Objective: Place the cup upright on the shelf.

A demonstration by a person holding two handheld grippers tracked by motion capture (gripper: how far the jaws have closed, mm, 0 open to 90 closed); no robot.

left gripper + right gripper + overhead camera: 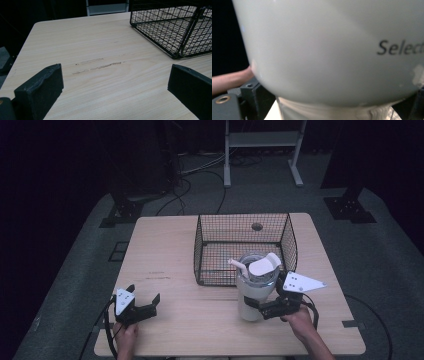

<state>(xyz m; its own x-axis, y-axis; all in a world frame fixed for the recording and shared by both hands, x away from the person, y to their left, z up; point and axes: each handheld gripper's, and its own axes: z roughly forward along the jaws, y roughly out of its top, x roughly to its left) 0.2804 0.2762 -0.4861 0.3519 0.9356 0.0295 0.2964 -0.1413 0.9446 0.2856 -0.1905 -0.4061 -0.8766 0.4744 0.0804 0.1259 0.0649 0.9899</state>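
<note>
Tumbler (252, 292), white with a lid, a straw and a handle, stands upright on the wooden table (170, 265), just in front of the near wall of the black wire basket (245, 247) and near the table's right front part. Broad bare wood lies to its left, between it and the left gripper (145, 306); less room remains on its right, toward the table's right edge. The basket sits at the middle of the far half, its back wall close to the far edge.

In the right gripper view the tumbler's (332, 50) body looms so close that most of it is cut off; printed letters reading "Selec" run off the right edge, and both black jaws are mostly hidden under it.

The right gripper (262, 307) is clamped on the tumbler's lower body, one jaw on each side, held by the person's right hand (300, 320). The left gripper rests low near the front left edge with its jaws spread wide and holding nothing; in its own view bare, scuffed wood lies between them and a corner of the basket (175, 27) stands ahead to the right.
</note>
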